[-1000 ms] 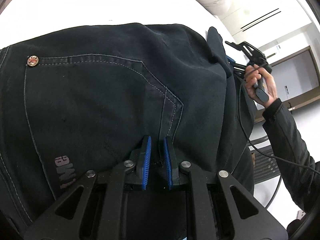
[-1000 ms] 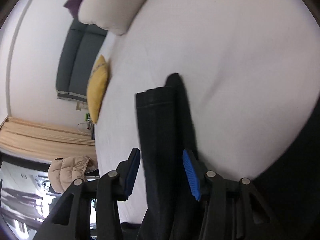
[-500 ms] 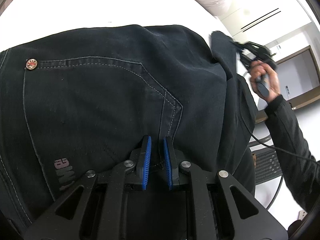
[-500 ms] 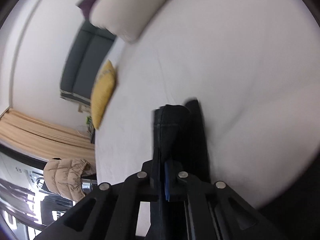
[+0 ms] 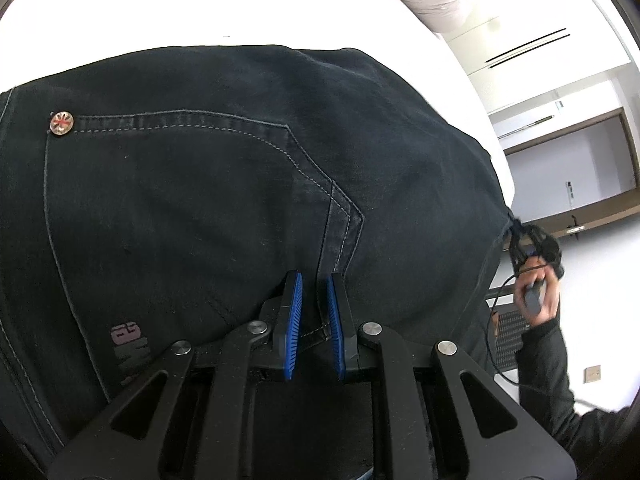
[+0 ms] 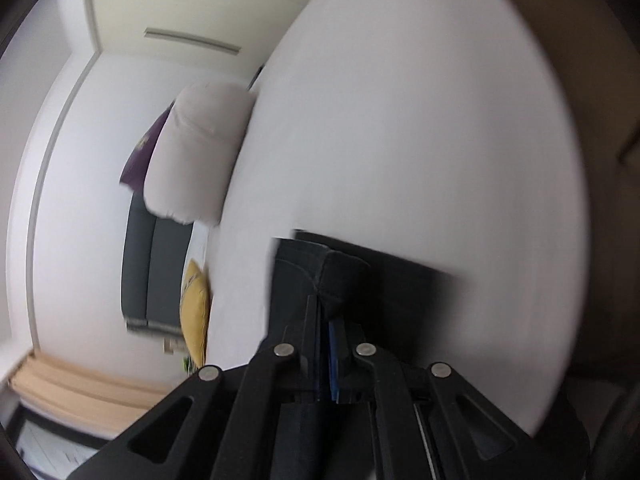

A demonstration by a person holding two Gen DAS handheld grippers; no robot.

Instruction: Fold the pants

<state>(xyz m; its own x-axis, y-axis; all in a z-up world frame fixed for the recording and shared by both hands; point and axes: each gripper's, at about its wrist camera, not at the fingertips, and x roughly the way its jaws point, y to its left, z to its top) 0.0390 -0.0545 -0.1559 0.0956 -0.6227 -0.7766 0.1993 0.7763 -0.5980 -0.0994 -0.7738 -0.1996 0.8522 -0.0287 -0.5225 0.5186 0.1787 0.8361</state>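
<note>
Dark denim pants (image 5: 208,200) fill the left wrist view, back pocket and a round rivet (image 5: 61,123) showing, spread over the white bed (image 5: 160,8). My left gripper (image 5: 313,292) is shut on the pants fabric near the pocket's lower corner, with a narrow gap between the blue pads. My right gripper (image 6: 326,312) is shut on the hem end of a pant leg (image 6: 320,268), lifted off the bed. It also shows in the left wrist view (image 5: 532,244), hand-held at the far right edge of the pants.
A white pillow (image 6: 196,156) lies at the bed's head with a purple cloth (image 6: 138,160) behind it. A yellow cushion (image 6: 194,312) and a grey sofa (image 6: 152,264) stand beyond the bed (image 6: 400,120). A wardrobe (image 5: 568,156) lines the far wall.
My right gripper closed on the pant leg end and carried it down and to the right, away from the bed surface. My left gripper kept its hold in place.
</note>
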